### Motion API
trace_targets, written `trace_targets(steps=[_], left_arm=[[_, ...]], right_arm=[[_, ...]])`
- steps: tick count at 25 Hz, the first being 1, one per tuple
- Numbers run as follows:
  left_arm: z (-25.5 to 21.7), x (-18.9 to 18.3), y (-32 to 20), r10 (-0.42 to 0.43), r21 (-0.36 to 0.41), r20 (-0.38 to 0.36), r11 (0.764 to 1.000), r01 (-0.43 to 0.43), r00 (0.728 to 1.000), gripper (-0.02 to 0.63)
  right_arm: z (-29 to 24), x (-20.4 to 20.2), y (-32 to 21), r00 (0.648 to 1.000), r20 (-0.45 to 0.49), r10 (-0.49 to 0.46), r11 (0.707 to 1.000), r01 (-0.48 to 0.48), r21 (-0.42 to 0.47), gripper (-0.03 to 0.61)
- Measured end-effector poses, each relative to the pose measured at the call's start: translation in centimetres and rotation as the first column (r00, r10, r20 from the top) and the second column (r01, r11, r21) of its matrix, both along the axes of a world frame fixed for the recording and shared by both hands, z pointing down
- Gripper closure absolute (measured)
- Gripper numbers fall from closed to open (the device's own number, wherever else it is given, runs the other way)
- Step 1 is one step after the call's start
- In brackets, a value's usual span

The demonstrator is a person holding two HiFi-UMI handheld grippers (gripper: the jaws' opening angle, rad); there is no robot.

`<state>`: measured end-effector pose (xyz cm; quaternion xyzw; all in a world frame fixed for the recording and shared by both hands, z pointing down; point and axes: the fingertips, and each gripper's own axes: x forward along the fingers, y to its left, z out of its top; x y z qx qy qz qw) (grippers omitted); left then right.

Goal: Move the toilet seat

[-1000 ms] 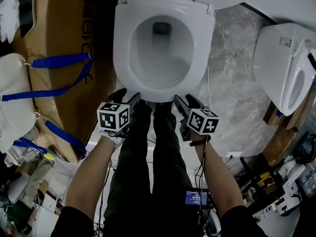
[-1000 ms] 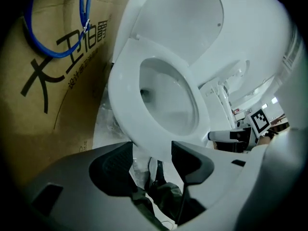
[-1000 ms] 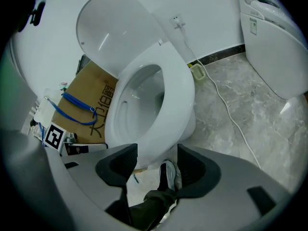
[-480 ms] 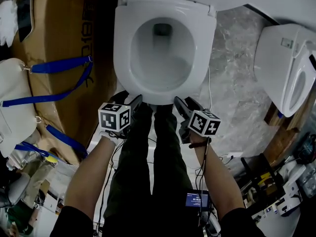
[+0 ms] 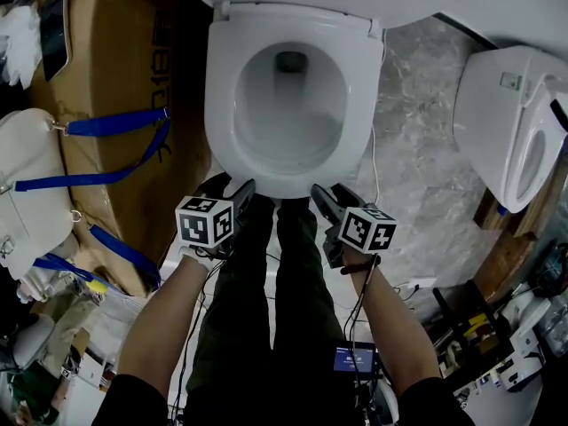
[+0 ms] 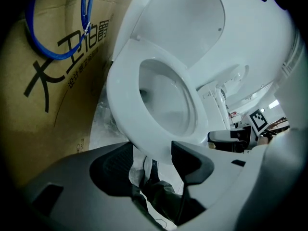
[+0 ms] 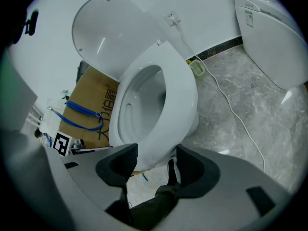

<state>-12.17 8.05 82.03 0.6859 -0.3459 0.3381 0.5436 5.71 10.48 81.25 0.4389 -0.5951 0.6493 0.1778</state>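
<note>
Lifting now risks a slip: the toilet seat [image 5: 222, 105] lies flat on the bowl, its front rim poking between your fingers, yet left gripper [image 5: 229, 186] and right gripper [image 5: 330, 191] both gape, clamping nothing.

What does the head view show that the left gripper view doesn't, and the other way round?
Only the head view shows the white fabric bag and the left hand-held gripper from above, with its marker cube. Only the left gripper view shows the inner face of the raised white lid and that gripper's black ribbed pads standing apart. Both show the white oval toilet seat and the brown cardboard box with blue straps.
</note>
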Motion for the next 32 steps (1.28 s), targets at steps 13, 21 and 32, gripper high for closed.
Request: trace_targets(steps=[13,21,32], left_arm=[[-4.7,0.1,-0.3,-0.032,0.023,-0.034,0.999,0.033,0.999,0.373],[-8.0,0.2,-1.0,-0.096,0.059,-0.063,0.993,0.1,0.993,0.371],[-11.5,0.4,-2.2,-0.207,0.142,-0.103,0.965,0.221,0.973,0.364]], right_arm=[[-4.7,0.1,0.0,0.998,0.024,-0.06,0.998,0.06,0.009,0.325],[-7.7,0.3,-0.5,0.998,0.039,-0.053,0.998,0.052,0.031,0.325],[-11.4,0.3,-1.6,0.997,0.062,0.052,0.995,-0.057,0.086,0.325]])
